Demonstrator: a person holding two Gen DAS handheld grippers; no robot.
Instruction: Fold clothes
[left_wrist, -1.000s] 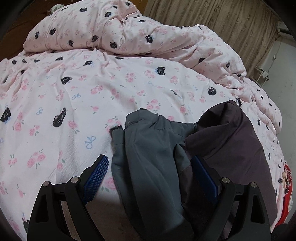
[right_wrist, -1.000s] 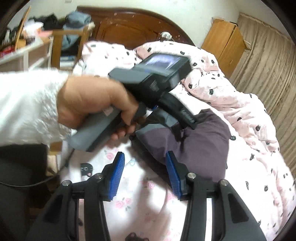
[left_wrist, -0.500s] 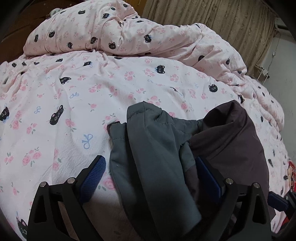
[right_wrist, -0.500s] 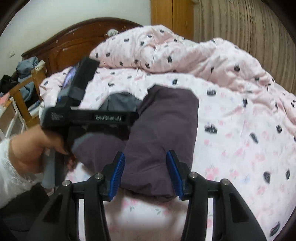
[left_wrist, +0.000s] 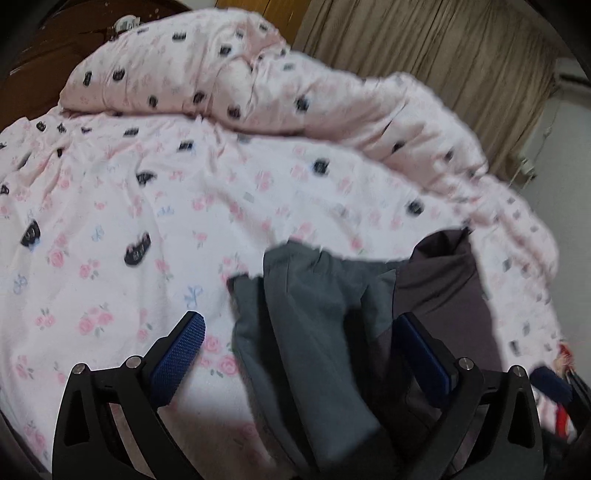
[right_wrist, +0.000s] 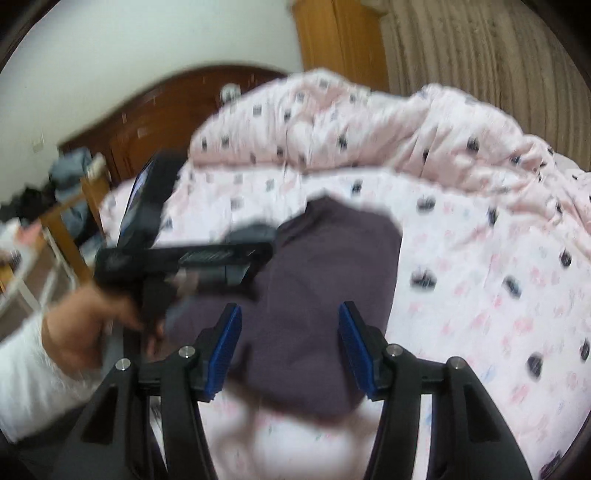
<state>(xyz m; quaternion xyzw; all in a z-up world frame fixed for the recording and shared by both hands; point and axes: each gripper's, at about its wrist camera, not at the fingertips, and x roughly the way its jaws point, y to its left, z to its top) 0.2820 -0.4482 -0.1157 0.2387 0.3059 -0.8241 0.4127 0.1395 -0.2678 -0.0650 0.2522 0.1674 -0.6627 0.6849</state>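
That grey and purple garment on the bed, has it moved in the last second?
No. The garment lies by the same blue bow on the bedsheet; only the cameras shifted.

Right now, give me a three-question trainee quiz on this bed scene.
1. True or false: the left gripper is clamped on the garment.
2. What colour is the garment's larger part? A) purple B) red C) white
3. What does the garment lie on?

Key:
1. False; its jaws have just been opening, cloth loose between them.
2. A
3. The pink cat-print bedding.
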